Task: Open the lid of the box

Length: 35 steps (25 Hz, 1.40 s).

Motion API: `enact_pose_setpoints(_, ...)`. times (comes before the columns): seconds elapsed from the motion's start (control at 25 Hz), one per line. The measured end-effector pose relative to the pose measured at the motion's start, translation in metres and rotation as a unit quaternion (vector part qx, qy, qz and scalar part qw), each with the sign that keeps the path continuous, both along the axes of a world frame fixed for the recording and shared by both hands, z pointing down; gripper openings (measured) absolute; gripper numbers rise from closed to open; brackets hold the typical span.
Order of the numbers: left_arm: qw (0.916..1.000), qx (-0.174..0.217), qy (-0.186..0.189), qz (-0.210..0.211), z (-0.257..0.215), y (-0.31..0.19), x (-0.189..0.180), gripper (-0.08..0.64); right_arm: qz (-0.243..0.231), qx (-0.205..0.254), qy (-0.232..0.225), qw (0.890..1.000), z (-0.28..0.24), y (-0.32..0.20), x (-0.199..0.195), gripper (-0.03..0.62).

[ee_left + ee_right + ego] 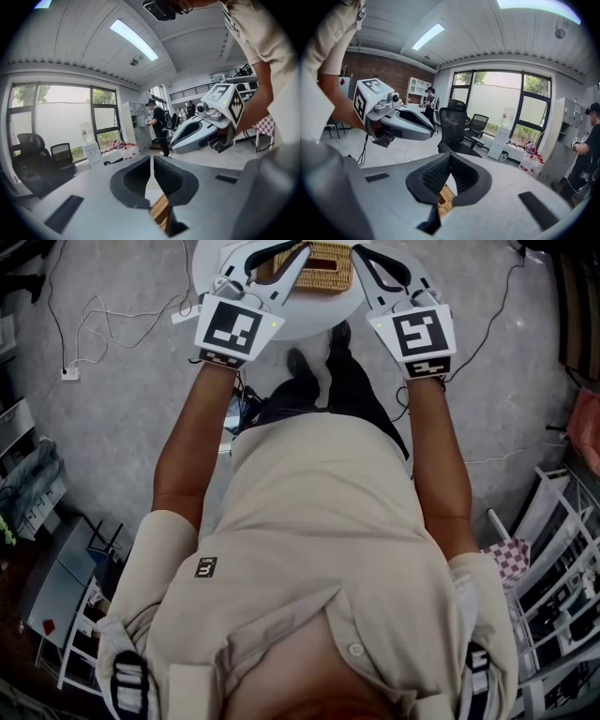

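Head view looks down on a grey floor (122, 399). A person (319, 549) in a light shirt stands on it with both arms held out in front. Past the person's feet is a round white table (314, 315). Each hand holds a gripper over the table. The left gripper (300, 251) comes in from the left side and the right gripper (358, 251) comes in from the right side. Their tips lean in toward each other. On the table, between the two tips, sits the box (323, 263). It is brown and woven like a basket. The top of the picture cuts part of it off, so I cannot tell how its lid sits. In the left gripper view the two jaws are pressed tight against each other, and a bit of the box shows just under them. In the right gripper view the two jaws are also pressed tight against each other, and the box peeks out below them. I cannot tell if the tips touch the box.
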<state>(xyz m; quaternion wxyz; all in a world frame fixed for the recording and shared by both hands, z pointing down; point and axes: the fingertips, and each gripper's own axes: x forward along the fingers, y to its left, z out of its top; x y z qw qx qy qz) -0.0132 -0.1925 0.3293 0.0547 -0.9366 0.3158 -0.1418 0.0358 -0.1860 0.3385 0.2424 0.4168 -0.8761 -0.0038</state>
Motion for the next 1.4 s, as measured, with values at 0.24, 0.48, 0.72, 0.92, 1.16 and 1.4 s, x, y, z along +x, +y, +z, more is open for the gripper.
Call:
enact_pose_setpoints(0.24, 0.9996, -0.024, -0.013, -0.006, 0.025, -0.022, -0.001, 0.025, -0.013, -0.031, -0.001, 0.999, 0.034, -0.017, 0.001, -0.006)
enact_pose_setpoints(0.48, 0.9975, -0.061, -0.036, -0.006, 0.062, -0.042, -0.003, 0.025, -0.025, -0.062, -0.006, 0.998, 0.067, -0.036, -0.004, -0.006)
enact_pose_setpoints(0.72, 0.9935, -0.099, -0.057, -0.002, 0.097, -0.045, 0.004, 0.026, -0.032, -0.094, -0.008, 0.995, 0.097, -0.041, -0.001, -0.006)
enact_pose_setpoints(0.92, 0.9885, -0.132, -0.074, -0.002, 0.131, -0.048, 0.006, 0.026, -0.033, -0.118, -0.01, 0.992, 0.124, -0.046, 0.004, -0.006)
enact_pose_setpoints(1.16, 0.982, -0.17, -0.08, -0.015, 0.162, -0.058, -0.001, 0.026, -0.031, -0.147, -0.016, 0.989, 0.154, -0.051, 0.008, 0.0)
enact_pose_setpoints(1.4, 0.9763, -0.199, -0.082, -0.024, 0.188, -0.061, -0.001, 0.026, -0.03, -0.181, -0.025, 0.983, 0.184, -0.051, 0.009, 0.04)
